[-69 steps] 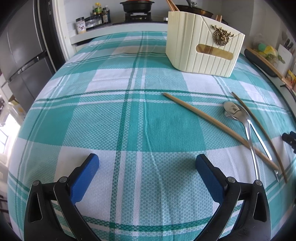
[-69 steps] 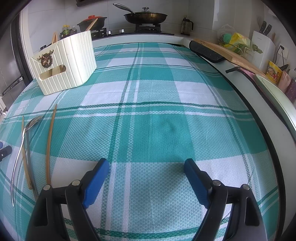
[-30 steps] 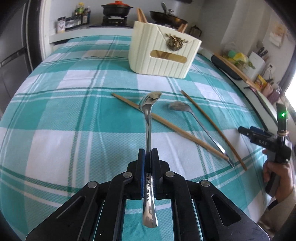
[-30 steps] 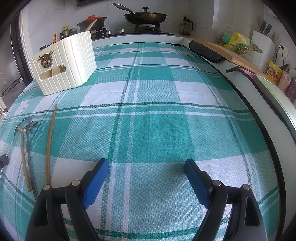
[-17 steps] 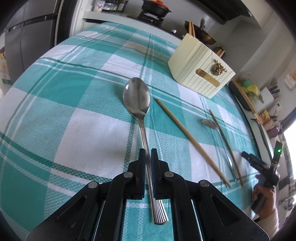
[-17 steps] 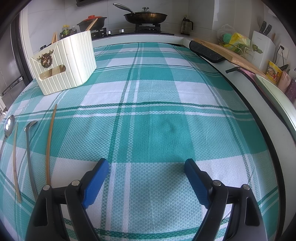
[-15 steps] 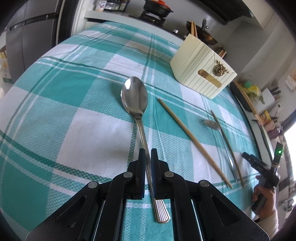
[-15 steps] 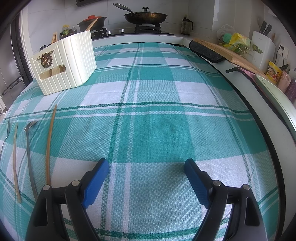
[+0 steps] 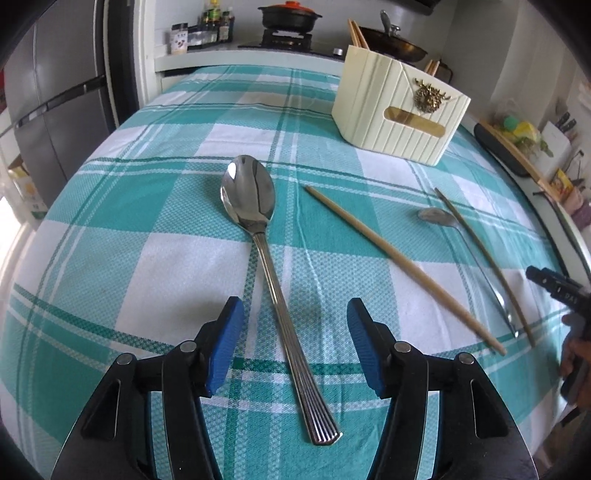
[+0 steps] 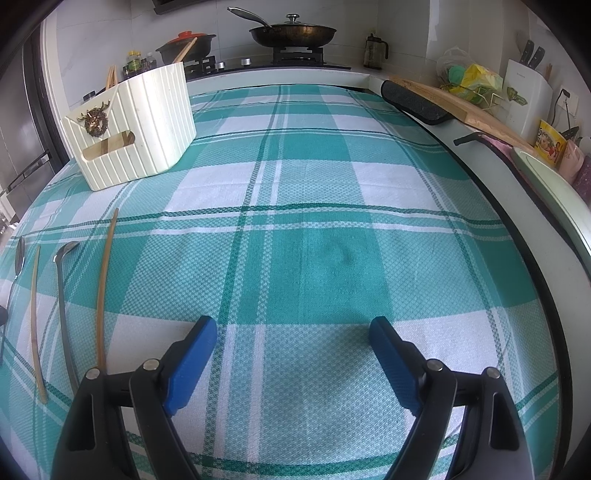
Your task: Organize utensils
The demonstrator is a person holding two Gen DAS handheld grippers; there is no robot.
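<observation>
A large steel spoon (image 9: 258, 221) lies flat on the teal checked cloth, handle toward me, between the jaws of my left gripper (image 9: 295, 321), which is open and not touching it. To its right lie a wooden chopstick (image 9: 399, 266), a smaller spoon (image 9: 465, 251) and a second chopstick (image 9: 484, 262). The cream utensil holder (image 9: 399, 110) stands beyond, with chopsticks sticking out. My right gripper (image 10: 291, 343) is open and empty over bare cloth; the chopstick (image 10: 105, 280), small spoon (image 10: 62, 295) and holder (image 10: 136, 136) are to its left.
A fridge (image 9: 55, 110) stands to the left. A stove with a pot (image 9: 288, 18) and a pan (image 10: 291, 33) is behind the table. A counter with a cutting board (image 10: 461, 103) and knife block (image 10: 528, 92) runs along the right edge.
My left gripper carried the large spoon left of the chopsticks, laid it on the cloth, and has opened and let it go. The right gripper has not moved.
</observation>
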